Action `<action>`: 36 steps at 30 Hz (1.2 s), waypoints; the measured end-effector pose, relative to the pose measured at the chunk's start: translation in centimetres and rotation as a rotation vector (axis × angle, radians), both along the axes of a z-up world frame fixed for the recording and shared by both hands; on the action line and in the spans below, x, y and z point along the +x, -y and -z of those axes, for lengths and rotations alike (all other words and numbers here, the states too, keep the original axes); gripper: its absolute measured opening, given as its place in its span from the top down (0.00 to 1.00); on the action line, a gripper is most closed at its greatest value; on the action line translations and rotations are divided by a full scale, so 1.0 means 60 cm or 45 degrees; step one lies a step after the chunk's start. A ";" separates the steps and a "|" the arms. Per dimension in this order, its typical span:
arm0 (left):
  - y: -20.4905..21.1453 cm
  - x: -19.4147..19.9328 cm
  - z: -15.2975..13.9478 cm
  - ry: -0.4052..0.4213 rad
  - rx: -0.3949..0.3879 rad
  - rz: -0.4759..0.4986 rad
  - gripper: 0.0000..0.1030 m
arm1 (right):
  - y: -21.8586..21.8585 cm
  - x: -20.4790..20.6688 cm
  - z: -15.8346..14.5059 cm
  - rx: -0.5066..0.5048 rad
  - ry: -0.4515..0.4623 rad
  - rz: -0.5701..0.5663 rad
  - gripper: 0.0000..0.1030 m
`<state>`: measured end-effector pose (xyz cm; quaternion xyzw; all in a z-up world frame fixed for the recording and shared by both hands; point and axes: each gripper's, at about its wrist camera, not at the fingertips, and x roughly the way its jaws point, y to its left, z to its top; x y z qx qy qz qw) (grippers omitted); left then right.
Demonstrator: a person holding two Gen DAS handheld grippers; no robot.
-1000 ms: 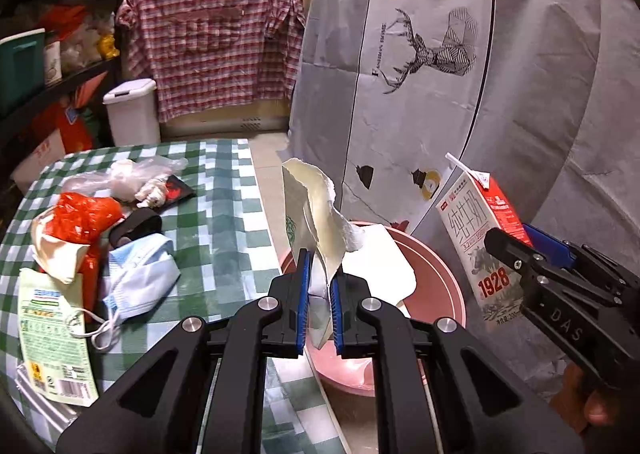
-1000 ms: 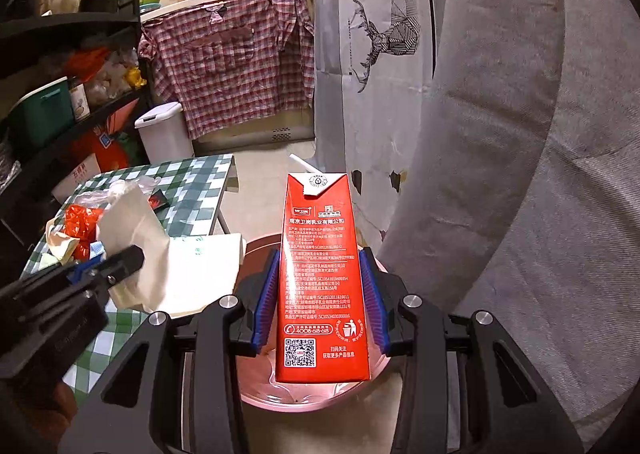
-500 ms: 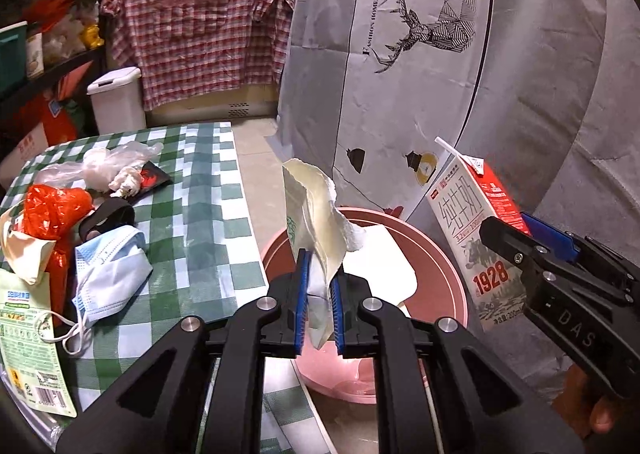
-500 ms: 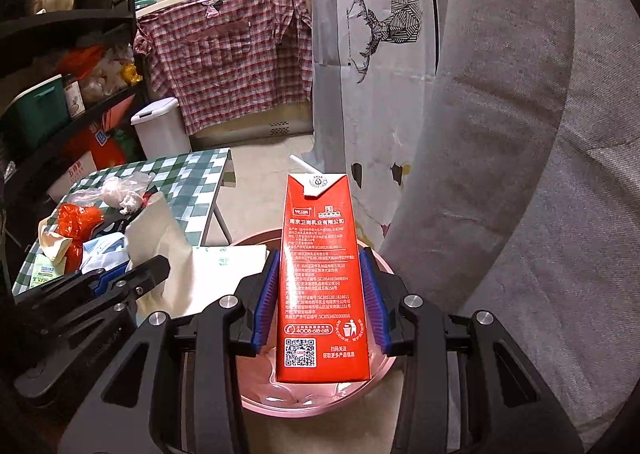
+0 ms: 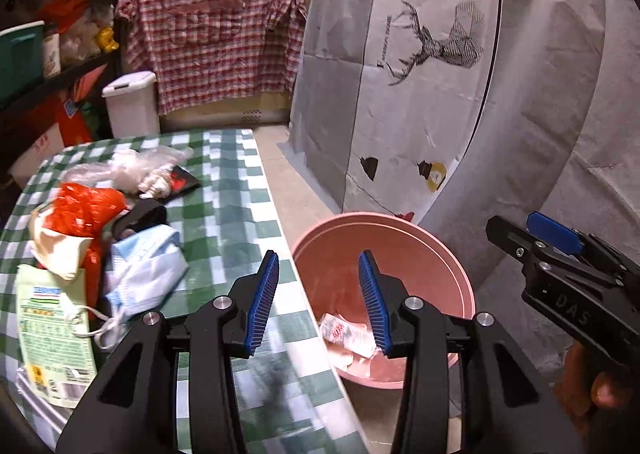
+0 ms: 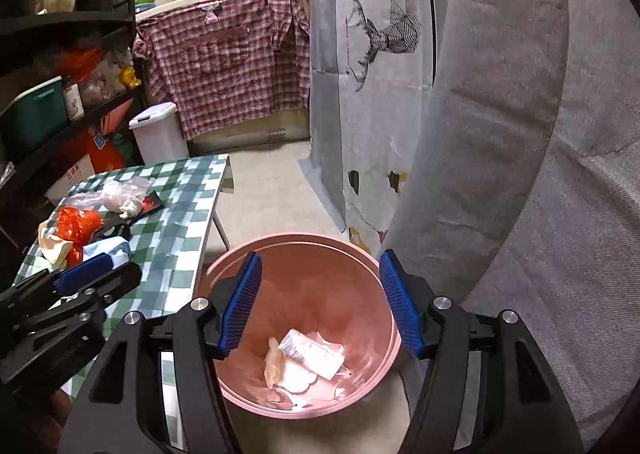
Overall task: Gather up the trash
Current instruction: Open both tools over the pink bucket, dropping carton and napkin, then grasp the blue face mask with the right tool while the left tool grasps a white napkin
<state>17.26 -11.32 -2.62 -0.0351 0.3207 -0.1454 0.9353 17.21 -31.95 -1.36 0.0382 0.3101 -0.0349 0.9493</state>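
- The left gripper (image 5: 318, 294) is released and its jaws are opening, with nothing between them; it hangs over the table edge with the pink bin (image 5: 460, 274) at its 2 o'clock.
- The right gripper (image 6: 320, 302) is also released, jaws opening and empty, directly above the bin (image 6: 380, 262).
- Dropped trash, a carton and paper scraps (image 6: 312, 352), lies on the bin floor, at 6 o'clock within the rim.
- Uncollected trash sits on the checked table (image 5: 236, 189): a blue face mask (image 5: 148, 270) at the left gripper's 9 o'clock, an orange bag (image 5: 84, 209) at 10, a green-label packet (image 5: 52, 330) at 8, and clear plastic (image 5: 128, 169) at 11.
- Risks, as I judge them: the mask's loose ear loops could snag a finger or drag neighbouring pieces off the table.
- The thin, limp plastic may slip from the pads mid-carry and miss the bin beside the table edge.
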 end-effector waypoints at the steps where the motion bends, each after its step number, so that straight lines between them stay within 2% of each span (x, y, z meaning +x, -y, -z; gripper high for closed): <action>1: -0.005 -0.003 -0.004 0.007 0.000 -0.006 0.60 | -0.002 -0.002 -0.004 0.000 0.011 0.002 0.40; 5: -0.040 -0.027 -0.022 0.048 0.000 -0.056 0.63 | -0.012 -0.016 -0.020 -0.006 0.070 0.017 0.41; 7: -0.064 -0.039 -0.034 0.061 0.005 -0.087 0.69 | -0.021 -0.022 -0.028 -0.005 0.092 0.014 0.41; 9: -0.084 -0.047 -0.047 0.079 0.016 -0.122 0.71 | -0.032 -0.026 -0.035 0.000 0.103 0.001 0.42; 14: -0.148 -0.062 -0.121 0.160 0.090 -0.133 0.74 | -0.064 -0.040 -0.054 0.027 0.139 -0.045 0.51; 20: -0.238 -0.082 -0.189 0.247 0.103 -0.181 0.74 | -0.107 -0.046 -0.070 0.060 0.155 -0.107 0.56; 24: -0.273 -0.083 -0.183 0.259 0.133 -0.210 0.75 | -0.138 -0.045 -0.071 0.072 0.138 -0.160 0.61; 31: -0.335 -0.051 -0.133 0.163 0.042 -0.300 0.78 | -0.184 -0.035 -0.069 0.102 0.123 -0.240 0.64; 36: -0.346 -0.026 -0.100 0.120 0.034 -0.277 0.78 | -0.222 -0.024 -0.055 0.101 0.099 -0.308 0.64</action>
